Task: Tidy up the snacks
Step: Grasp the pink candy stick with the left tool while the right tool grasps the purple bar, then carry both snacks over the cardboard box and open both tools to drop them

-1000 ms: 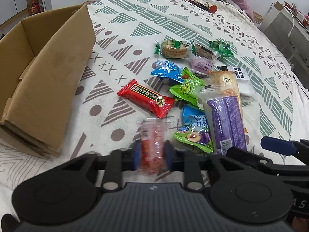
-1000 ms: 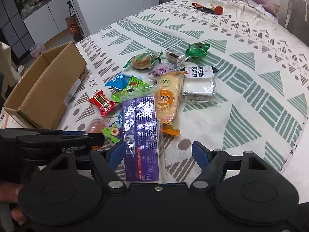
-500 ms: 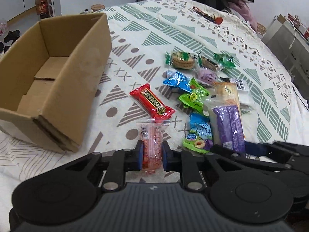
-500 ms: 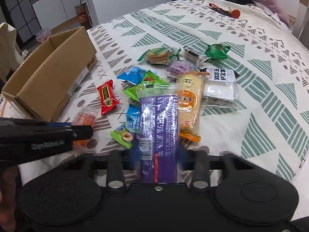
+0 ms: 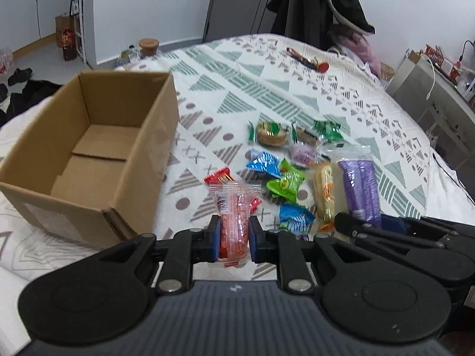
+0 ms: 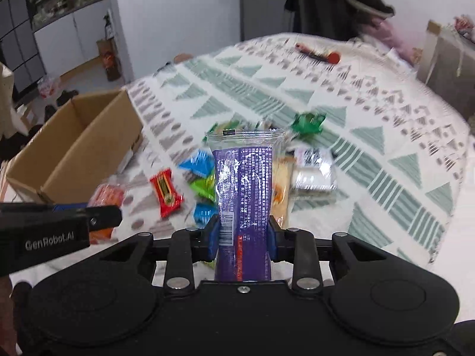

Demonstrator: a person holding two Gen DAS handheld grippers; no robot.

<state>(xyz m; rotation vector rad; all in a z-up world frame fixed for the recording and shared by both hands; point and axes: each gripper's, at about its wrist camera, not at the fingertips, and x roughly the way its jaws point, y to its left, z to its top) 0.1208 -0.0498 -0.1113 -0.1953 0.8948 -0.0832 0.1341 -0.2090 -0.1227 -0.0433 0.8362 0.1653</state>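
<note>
Left gripper (image 5: 234, 238) first: through its wrist camera I see the two blue-padded fingers (image 5: 214, 237) clamped on a clear-wrapped orange-red snack pack (image 5: 234, 216), which stands up between them, lifted off the bed. To the left sits the open brown cardboard box (image 5: 142, 160), its inside bare, resting on the white bedspread with green and grey triangle print (image 5: 252, 89). Ahead of my fingers the loose snacks lie in a cluster: a red wrapped candy (image 5: 219, 175) partly hidden behind the held pack, a blue foil packet (image 5: 264, 163), a bright green packet (image 5: 286, 185), a round biscuit pack with green ends (image 5: 268, 133) and a long yellow-orange cracker pack (image 5: 325, 190). At the right edge the other tool's black arm crosses in, with a purple pack (image 5: 360, 190) rising from it.

From the right wrist camera I see the right gripper (image 6: 242, 234) squeezed on that long purple snack pack with a clear top seal (image 6: 245, 190), held upright above the pile. The picture is blurred. Behind it lie the red candy (image 6: 164, 192), a white wrapped block (image 6: 314, 172) and a dark green packet (image 6: 307, 123). The box (image 6: 74, 154) stands at far left, well apart from the pile. The left tool's black body (image 6: 59, 225) crosses the lower left.
</note>
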